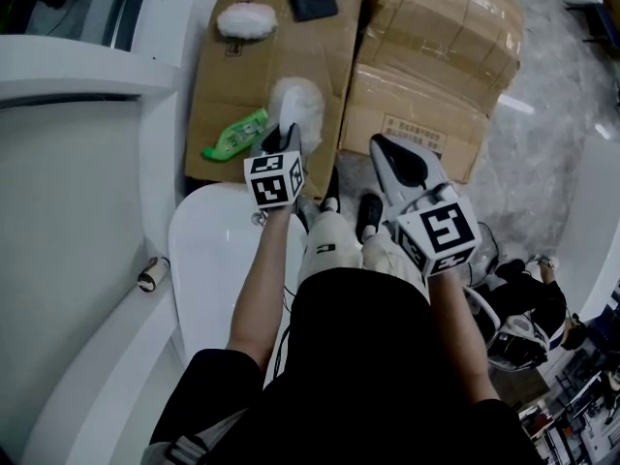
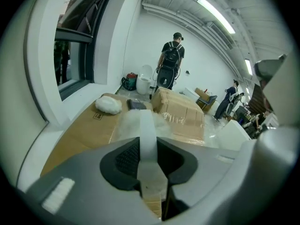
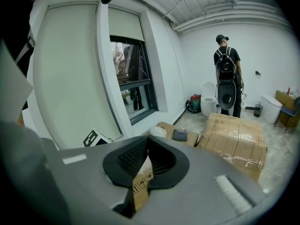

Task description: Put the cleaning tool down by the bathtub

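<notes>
Left gripper view: left hand-held gripper (image 2: 149, 163) clamps flat handle of fluffy white cleaning tool (image 2: 146, 128); right hand-held gripper (image 3: 146, 158) closed.

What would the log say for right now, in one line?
left gripper: jaws shut on cleaning tool handle | fluffy head over cardboard | right gripper: jaws together, empty | tool not yet released

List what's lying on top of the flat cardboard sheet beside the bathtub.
A white fluffy pad, a dark pouch and a green packet. The cleaning tool's fluffy head covers part of the cardboard; whether it touches is unclear.
</notes>
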